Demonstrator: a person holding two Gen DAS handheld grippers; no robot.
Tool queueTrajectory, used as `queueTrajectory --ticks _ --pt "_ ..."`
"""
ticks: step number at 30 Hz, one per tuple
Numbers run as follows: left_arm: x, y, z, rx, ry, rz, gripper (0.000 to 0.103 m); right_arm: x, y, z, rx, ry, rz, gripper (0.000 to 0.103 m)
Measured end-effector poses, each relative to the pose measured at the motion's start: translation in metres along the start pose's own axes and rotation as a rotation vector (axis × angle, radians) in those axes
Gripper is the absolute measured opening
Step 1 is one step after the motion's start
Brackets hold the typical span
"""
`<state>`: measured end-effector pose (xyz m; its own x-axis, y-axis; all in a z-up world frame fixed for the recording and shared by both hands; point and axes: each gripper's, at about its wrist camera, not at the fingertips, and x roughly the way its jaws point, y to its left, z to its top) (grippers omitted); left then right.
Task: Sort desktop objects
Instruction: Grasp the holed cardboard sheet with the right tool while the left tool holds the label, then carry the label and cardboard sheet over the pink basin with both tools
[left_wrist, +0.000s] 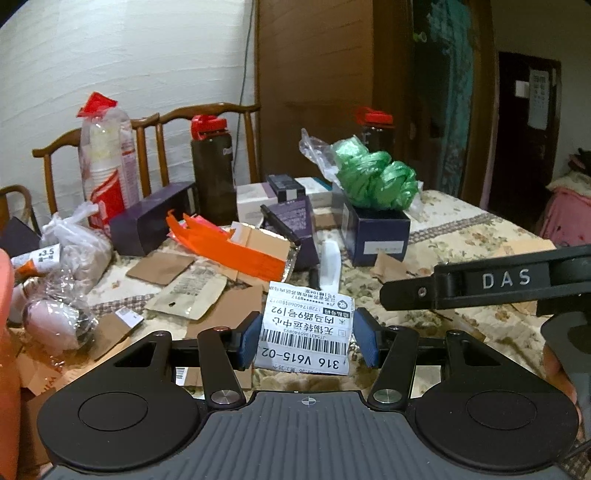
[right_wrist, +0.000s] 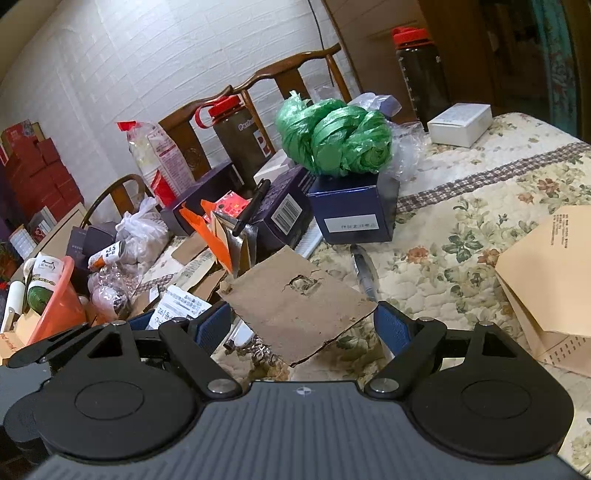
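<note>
shipping label (left_wrist: 306, 328) between left gripper (left_wrist: 308, 341) fingers (left_wrist: 246, 341), cardboard piece (right_wrist: 295, 310) between right gripper (right_wrist: 304, 328) fingers

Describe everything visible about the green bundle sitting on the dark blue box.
The green bundle looks like thin, glossy plastic strip or film, wound and knotted into a loose, lumpy mass with crinkled folds. It rests on top of the dark blue box, covering most of its top and overhanging it a little. Crumpled clear plastic lies against it on the far side. Neither tool touches it. What lies under it cannot be seen.
</note>
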<state>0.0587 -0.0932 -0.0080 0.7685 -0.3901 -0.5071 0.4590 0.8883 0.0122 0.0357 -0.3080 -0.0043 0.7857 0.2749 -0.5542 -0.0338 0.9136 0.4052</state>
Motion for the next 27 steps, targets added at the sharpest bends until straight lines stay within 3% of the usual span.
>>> queueTrajectory --ticks 9,13,19,23,27 --pt "-0.018 -0.001 0.009 0.001 -0.047 0.021 0.056 -0.007 0.008 0.0 -0.009 -0.021 0.036 0.087" --pt "-0.034 0.004 0.01 -0.042 -0.069 0.047 0.056 -0.018 0.01 0.001 0.0 -0.06 0.068 0.087" --pt "-0.081 0.023 0.007 -0.091 -0.1 0.098 0.056 -0.026 0.012 0.002 0.024 -0.109 0.079 0.087" --pt "-0.127 0.042 0.009 -0.108 -0.157 0.138 0.056 -0.022 0.024 -0.005 0.002 -0.093 0.056 0.087" --pt "-0.171 0.064 0.012 -0.098 -0.212 0.209 0.056 -0.027 0.056 -0.022 -0.077 -0.06 0.091 0.087"
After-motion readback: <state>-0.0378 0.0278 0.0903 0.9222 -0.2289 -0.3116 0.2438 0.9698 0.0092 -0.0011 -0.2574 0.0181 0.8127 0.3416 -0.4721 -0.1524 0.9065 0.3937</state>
